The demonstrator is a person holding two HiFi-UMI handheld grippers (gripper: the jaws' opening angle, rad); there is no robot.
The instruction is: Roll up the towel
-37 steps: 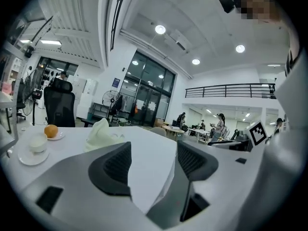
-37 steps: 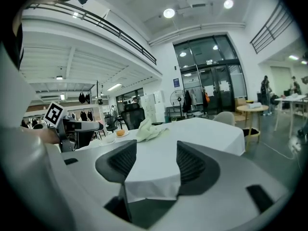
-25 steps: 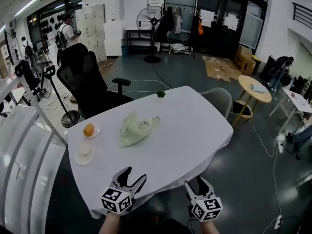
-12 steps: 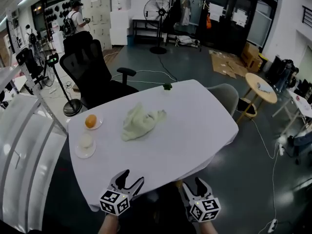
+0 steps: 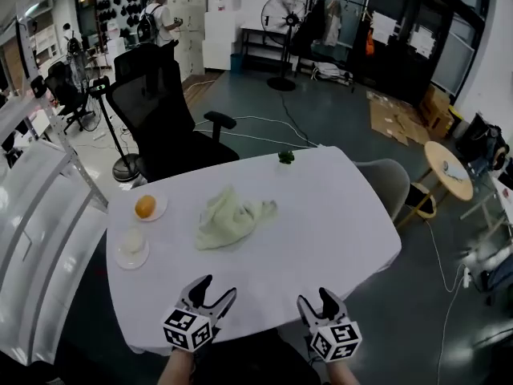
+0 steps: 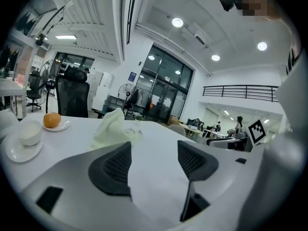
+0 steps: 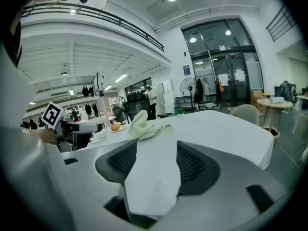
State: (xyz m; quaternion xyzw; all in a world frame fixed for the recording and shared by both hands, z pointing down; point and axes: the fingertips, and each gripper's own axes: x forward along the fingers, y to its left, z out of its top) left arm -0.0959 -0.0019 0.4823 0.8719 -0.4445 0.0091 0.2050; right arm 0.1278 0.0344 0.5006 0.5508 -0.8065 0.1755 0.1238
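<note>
A pale green towel [image 5: 229, 217] lies crumpled in a heap near the middle of the white table [image 5: 321, 231]. It also shows in the left gripper view as the towel [image 6: 111, 126] and in the right gripper view as the towel [image 7: 144, 124]. My left gripper [image 5: 210, 290] hovers open at the table's near edge, well short of the towel. My right gripper [image 5: 316, 301] is open too, beside it to the right. Both pairs of jaws are empty; only tablecloth shows between them [image 6: 153, 165] [image 7: 155, 165].
On the table's left side a small plate holds an orange [image 5: 145, 207], and a white cup stands on a saucer [image 5: 132, 243]. A small green object [image 5: 286, 157] sits at the far edge. A black office chair [image 5: 164, 127] stands behind the table; a grey chair [image 5: 385, 183] is at right.
Both grippers have come forward over the table's near edge and sunk a little. The view has shifted toward the table. The towel has not moved.
</note>
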